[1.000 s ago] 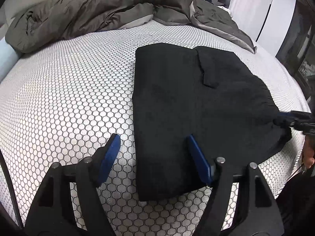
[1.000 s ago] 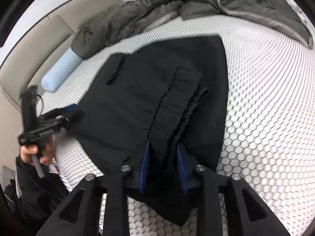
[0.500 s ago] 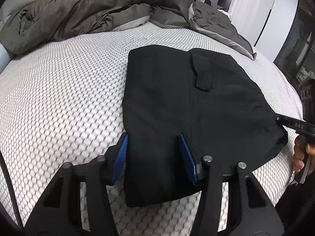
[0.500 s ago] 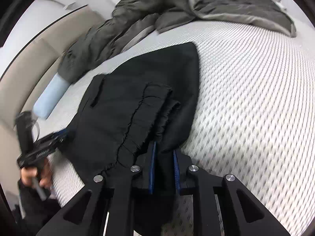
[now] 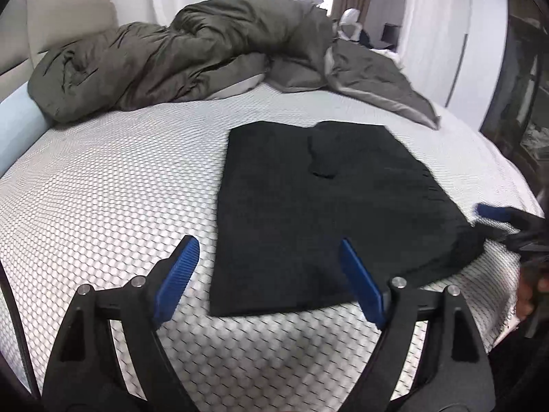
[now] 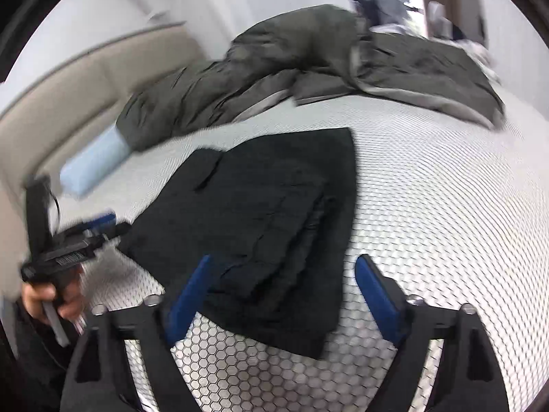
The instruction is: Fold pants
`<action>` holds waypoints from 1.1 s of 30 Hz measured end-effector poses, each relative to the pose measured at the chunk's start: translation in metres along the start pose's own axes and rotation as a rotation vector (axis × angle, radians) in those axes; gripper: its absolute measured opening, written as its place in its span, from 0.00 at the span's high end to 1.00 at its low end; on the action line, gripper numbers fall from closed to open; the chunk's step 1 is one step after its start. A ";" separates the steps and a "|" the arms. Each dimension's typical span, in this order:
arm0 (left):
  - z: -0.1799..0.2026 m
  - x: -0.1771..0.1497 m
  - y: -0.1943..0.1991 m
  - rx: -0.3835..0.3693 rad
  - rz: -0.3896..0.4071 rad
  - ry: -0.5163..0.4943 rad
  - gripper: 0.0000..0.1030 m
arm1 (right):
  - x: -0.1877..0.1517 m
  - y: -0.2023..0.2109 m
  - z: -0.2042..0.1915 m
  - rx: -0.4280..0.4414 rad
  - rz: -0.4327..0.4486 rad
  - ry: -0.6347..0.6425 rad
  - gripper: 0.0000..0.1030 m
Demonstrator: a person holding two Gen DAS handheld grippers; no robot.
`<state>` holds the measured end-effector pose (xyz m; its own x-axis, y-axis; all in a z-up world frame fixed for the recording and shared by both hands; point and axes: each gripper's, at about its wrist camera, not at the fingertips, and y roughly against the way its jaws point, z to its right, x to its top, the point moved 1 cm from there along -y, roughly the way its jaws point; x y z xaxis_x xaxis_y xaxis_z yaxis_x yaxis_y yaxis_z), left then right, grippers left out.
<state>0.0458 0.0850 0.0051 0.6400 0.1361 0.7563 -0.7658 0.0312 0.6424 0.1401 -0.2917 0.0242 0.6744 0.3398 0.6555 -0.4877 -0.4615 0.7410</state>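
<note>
Black pants (image 5: 319, 206) lie folded into a flat rectangle on the white honeycomb-patterned bed (image 5: 103, 189). My left gripper (image 5: 267, 257) hovers over the near left corner of the pants, its jaws opening wide, its pads off the cloth. In the right wrist view the same pants (image 6: 267, 206) show a gathered waistband edge nearest me. My right gripper (image 6: 284, 274) is above that edge, jaws opening, blue pads clear of the fabric. Each gripper shows at the edge of the other's view, held in a hand (image 6: 51, 298).
A rumpled olive-grey duvet (image 5: 178, 61) is heaped across the far side of the bed. A light blue bolster (image 6: 92, 161) lies by the beige headboard (image 6: 68, 96). Dark furniture (image 5: 525, 86) stands to the right of the bed.
Both grippers closed on the pants' near edges half a second ago and have now let go and opened wide. Both have pulled back and tilted up, so more of the room shows.
</note>
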 end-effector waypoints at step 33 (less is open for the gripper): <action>0.011 -0.032 0.066 0.031 0.240 0.005 0.01 | -0.050 0.070 -0.020 -0.038 0.359 0.022 0.00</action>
<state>-0.0244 0.0718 0.0252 0.4399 0.1408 0.8869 -0.8933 -0.0329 0.4483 0.0613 -0.3246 0.0468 0.4446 0.1792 0.8776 -0.7122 -0.5236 0.4676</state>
